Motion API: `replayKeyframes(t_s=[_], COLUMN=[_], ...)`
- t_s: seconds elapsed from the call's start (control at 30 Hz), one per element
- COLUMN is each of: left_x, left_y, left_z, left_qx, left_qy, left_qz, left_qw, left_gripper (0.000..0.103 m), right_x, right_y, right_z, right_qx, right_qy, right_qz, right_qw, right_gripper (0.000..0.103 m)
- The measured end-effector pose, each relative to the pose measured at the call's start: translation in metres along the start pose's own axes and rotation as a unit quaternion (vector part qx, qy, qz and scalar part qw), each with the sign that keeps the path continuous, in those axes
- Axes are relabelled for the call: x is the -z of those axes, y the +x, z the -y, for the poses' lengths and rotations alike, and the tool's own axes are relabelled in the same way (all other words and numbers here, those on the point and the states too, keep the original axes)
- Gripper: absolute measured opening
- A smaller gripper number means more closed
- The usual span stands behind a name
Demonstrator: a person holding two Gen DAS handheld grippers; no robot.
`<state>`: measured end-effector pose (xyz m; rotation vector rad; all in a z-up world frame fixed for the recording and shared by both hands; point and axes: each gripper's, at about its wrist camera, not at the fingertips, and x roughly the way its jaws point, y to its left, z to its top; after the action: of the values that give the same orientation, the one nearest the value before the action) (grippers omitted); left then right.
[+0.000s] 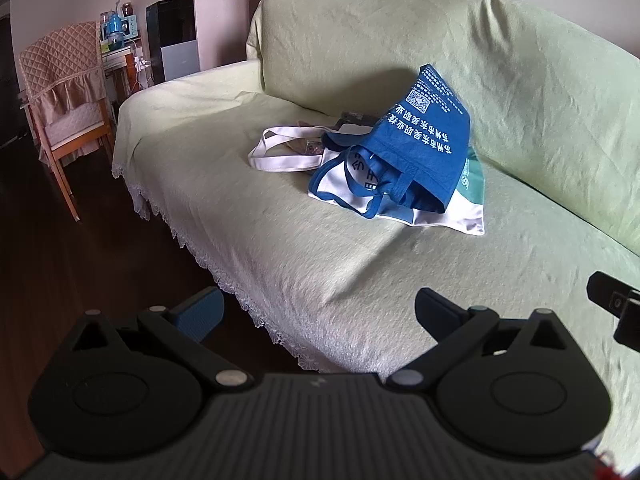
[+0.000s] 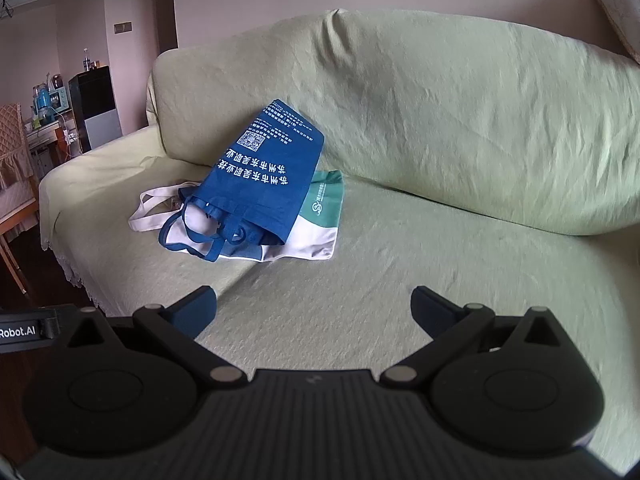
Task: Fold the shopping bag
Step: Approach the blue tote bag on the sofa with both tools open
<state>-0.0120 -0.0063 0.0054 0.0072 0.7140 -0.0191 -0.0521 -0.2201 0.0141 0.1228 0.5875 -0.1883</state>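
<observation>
A blue shopping bag [image 1: 424,136] with white lettering lies propped against the sofa back, its mouth and blue handles toward me. It rests on a white and green bag [image 1: 460,208], with a white-handled bag [image 1: 280,152] to its left. The blue bag also shows in the right wrist view [image 2: 264,176], over the white and green bag [image 2: 320,224]. My left gripper [image 1: 320,312] is open and empty, near the seat's front edge, well short of the bags. My right gripper [image 2: 314,308] is open and empty above the seat, also short of them.
The sofa [image 1: 240,232] wears a pale green cover with a lace fringe. A wooden chair [image 1: 64,92] with a quilted cover stands left on the dark floor. A black cabinet [image 1: 172,40] and cluttered table stand behind. Part of the other gripper [image 1: 616,308] shows at right.
</observation>
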Motion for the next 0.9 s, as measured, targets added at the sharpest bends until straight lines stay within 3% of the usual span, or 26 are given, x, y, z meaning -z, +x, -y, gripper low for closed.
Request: replayKeyframes(t_s=[0.9], left_x=[-0.016], left_y=[0.021], left_z=[0.011], left_qx=[0.004], left_qy=[0.016], left_qz=[-0.005], left_qw=[0.9998], left_gripper=[0.102], right_x=[-0.005], right_y=[0.027], right_z=[0.009], right_qx=[0.003], right_qy=[-0.004], right_qz=[-0.014], right_qw=[1.000], right_gripper=[0.102])
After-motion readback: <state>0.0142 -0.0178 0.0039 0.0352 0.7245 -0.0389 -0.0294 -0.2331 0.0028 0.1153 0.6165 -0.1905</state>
